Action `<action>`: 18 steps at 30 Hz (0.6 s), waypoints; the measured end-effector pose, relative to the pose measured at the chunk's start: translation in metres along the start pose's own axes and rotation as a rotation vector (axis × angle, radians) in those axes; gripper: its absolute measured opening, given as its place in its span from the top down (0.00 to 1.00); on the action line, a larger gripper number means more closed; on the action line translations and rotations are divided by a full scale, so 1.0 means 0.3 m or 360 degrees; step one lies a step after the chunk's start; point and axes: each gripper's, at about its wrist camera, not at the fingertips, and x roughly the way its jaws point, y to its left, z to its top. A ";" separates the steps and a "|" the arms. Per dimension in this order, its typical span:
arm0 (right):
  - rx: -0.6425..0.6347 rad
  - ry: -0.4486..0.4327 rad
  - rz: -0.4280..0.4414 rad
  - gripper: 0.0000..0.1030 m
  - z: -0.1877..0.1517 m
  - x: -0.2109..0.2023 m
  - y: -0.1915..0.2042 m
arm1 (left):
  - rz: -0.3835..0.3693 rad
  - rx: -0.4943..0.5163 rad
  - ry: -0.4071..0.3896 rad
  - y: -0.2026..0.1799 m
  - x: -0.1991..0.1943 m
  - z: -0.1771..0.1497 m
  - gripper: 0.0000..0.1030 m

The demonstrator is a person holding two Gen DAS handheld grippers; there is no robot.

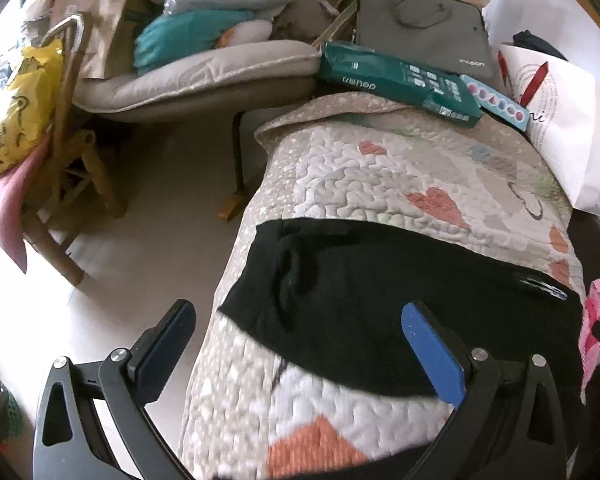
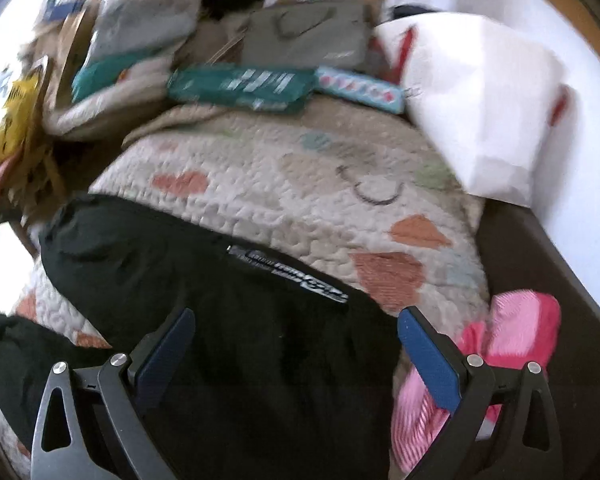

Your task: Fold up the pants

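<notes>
Black pants lie spread across a quilted bedspread with orange hearts. A small white logo marks them near the right edge. My left gripper is open and empty, held above the pants' left end near the bed's edge. In the right wrist view the pants fill the lower middle, with the logo in their middle. My right gripper is open and empty, just above the pants.
A teal box, a grey bag and a white paper bag sit at the far end of the bed. A pink striped cloth lies at the right. A cushioned chair and floor are at the left.
</notes>
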 end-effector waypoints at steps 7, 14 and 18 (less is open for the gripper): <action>-0.0033 0.0162 0.0181 0.06 0.087 0.197 -0.015 | -0.0130 -0.0057 0.0116 0.069 0.210 0.126 0.00; -0.0128 0.0208 0.0329 0.14 0.159 0.368 -0.035 | -0.0266 -0.0013 0.0220 0.089 0.406 0.212 0.01; -0.0185 0.0272 0.0350 0.20 0.161 0.474 -0.038 | -0.0265 0.0201 0.0260 0.013 0.461 0.196 0.01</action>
